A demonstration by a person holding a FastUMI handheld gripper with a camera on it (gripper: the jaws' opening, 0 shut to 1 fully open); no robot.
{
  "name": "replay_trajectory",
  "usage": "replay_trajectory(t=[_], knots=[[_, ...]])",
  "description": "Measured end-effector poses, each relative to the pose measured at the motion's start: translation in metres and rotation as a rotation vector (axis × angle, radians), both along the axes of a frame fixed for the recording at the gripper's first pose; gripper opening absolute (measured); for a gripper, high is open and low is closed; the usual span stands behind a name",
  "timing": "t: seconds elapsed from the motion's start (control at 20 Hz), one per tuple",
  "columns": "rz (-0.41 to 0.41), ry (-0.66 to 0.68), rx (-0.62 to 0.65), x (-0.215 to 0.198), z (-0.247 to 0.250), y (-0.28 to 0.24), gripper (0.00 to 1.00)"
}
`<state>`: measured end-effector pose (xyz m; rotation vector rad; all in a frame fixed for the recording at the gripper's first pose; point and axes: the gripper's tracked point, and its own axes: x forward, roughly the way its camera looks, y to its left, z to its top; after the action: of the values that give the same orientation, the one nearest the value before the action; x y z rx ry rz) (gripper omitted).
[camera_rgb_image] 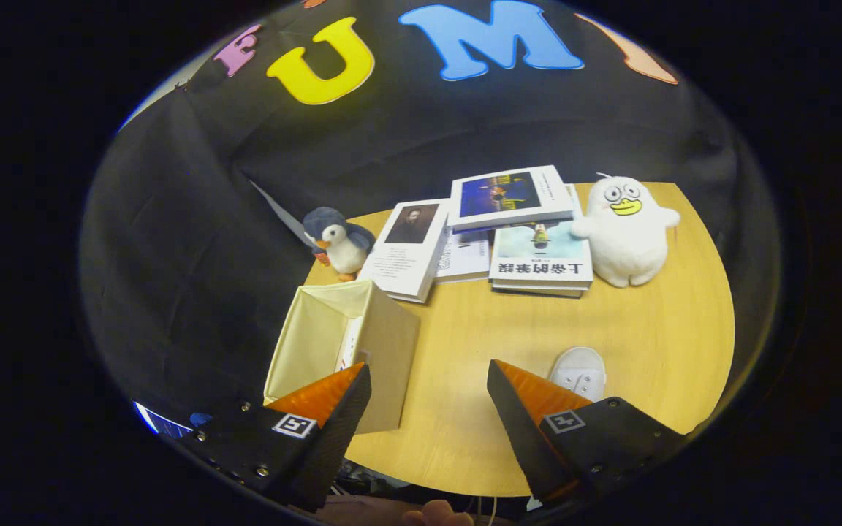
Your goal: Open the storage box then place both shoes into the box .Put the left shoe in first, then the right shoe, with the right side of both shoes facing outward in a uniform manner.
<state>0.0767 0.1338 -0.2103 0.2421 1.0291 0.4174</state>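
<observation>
A beige fabric storage box stands open at the table's left edge, just ahead of my left finger. Inside it, a white item with a red mark leans against the right wall; I cannot tell what it is. The toe of a white lace-up shoe rests on the wooden table, partly hidden behind my right finger. My gripper hovers above the table's near edge, open wide, with only bare table between the fingers.
Several books are piled at the back of the table. A small penguin plush sits to their left and a white duck plush to their right. A hand shows below the fingers.
</observation>
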Motion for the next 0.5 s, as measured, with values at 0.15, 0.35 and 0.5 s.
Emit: replay_trajectory(t=[0.15, 0.35, 0.5], knots=[[-0.071, 0.020, -0.034, -0.005, -0.014, -0.045, 0.97], [-0.142, 0.059, -0.087, -0.019, -0.040, -0.097, 0.97], [-0.173, 0.100, -0.107, -0.033, -0.059, -0.122, 0.97]])
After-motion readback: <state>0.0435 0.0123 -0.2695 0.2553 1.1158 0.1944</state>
